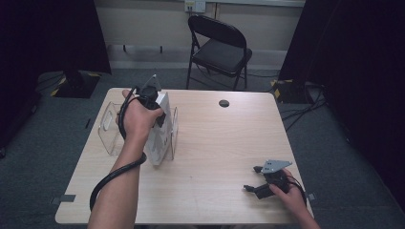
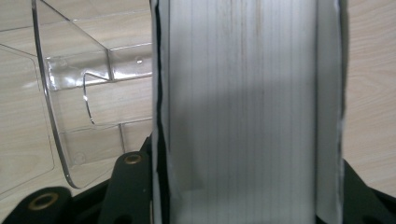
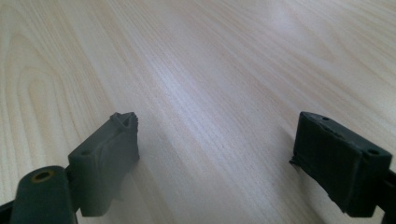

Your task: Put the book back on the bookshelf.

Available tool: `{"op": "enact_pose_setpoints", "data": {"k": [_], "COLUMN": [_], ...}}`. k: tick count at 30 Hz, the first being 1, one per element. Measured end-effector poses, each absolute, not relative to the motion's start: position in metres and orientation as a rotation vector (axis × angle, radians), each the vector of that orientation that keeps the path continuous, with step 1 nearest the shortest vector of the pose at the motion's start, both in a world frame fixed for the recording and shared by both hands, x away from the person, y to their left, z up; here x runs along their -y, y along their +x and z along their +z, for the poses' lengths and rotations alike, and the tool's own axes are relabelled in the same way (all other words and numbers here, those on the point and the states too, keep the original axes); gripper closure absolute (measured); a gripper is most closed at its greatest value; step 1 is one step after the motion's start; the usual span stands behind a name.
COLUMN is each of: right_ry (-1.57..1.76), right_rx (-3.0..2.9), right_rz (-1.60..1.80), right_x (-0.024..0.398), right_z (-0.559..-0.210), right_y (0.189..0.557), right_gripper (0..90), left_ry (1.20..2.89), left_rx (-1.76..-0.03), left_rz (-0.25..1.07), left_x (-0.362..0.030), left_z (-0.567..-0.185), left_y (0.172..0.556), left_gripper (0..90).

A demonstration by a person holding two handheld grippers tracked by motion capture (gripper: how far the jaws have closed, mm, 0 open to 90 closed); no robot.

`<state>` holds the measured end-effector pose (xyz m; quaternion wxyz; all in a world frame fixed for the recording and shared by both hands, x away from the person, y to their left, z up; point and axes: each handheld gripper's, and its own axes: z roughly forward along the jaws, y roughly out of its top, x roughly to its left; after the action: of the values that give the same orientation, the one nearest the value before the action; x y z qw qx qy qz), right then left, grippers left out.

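A thick white book (image 1: 160,138) stands upright on the wooden table (image 1: 219,143) at the left, inside a clear acrylic holder (image 1: 110,129). My left gripper (image 1: 153,102) reaches down onto the book's top from above, with a hand around it. In the left gripper view the book's page edge (image 2: 243,112) runs between the two black jaws, and the left gripper (image 2: 245,191) is shut on it. The holder's clear wall (image 2: 79,93) stands just to the left. Near the table's front right corner, my right gripper (image 1: 253,178) rests low over the wood. The right gripper (image 3: 217,137) is open with nothing between its fingers.
A small black round cap (image 1: 224,103) sits in the tabletop at the back centre. A black folding chair (image 1: 219,47) stands behind the table. Dark curtains hang at both sides. The left gripper's cable (image 1: 112,176) loops over the table's front left.
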<state>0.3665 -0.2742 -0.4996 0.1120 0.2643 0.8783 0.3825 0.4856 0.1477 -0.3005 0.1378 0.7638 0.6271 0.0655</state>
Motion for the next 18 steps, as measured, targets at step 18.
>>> {"op": "enact_pose_setpoints", "data": {"k": [18], "right_ry": [0.778], "right_rx": [-2.579], "right_rz": [1.123], "right_x": [0.2742], "right_z": [-0.4996], "right_y": [0.3664], "right_gripper": [12.9], "left_ry": [2.184], "left_rx": [-1.849], "left_rz": [0.211], "left_x": [-0.1432], "left_z": [-0.3018], "left_y": [0.4944], "left_gripper": [52.7]}}
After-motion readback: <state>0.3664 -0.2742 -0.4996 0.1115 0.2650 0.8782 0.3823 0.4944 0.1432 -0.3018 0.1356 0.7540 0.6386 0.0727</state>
